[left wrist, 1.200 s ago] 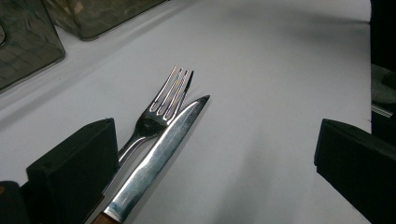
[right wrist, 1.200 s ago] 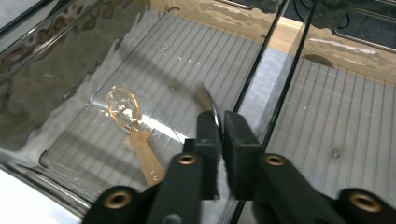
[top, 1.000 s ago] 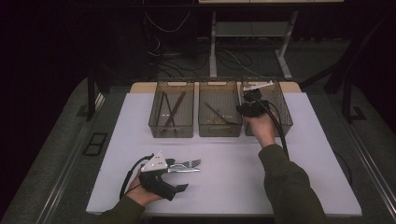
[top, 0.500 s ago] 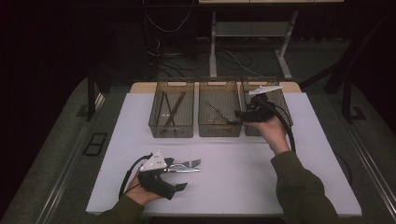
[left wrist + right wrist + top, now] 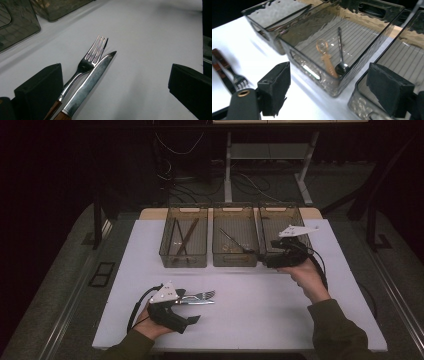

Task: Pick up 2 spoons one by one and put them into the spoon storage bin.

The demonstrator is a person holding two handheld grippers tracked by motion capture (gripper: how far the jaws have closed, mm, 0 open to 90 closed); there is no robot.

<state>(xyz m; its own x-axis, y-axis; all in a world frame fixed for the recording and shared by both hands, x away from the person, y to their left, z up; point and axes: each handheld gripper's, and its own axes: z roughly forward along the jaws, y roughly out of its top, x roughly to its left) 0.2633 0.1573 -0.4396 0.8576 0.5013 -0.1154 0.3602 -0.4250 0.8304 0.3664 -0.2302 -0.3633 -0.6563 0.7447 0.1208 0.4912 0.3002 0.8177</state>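
White table surface (image 5: 250,315), dim lighting. Left gripper (image 5: 192,296) rests near the front edge, held in the person's left hand (image 5: 150,327). In the left gripper view its jaws stand wide apart with nothing clamped; a fork (image 5: 86,62) and a knife (image 5: 91,80) lie side by side on the table between them, touching along their length, tips pointing away from the camera. Wooden handles sit close to the left jaw; whether that jaw touches the fork handle cannot be told from this angle.

Right gripper (image 5: 267,260) is farther back, held in the right hand (image 5: 307,275), at the front wall of the right bin (image 5: 285,212). Its jaws have just been opening and now stand wide, nothing between the pads.

Three smoked-plastic bins stand in a row at the back of the table. Middle bin (image 5: 317,72) holds a spoon (image 5: 340,55) and an orange-tinted utensil (image 5: 327,60), possibly plastic. Left bin (image 5: 184,236) holds long dark sticks (image 5: 182,237), likely chopsticks.
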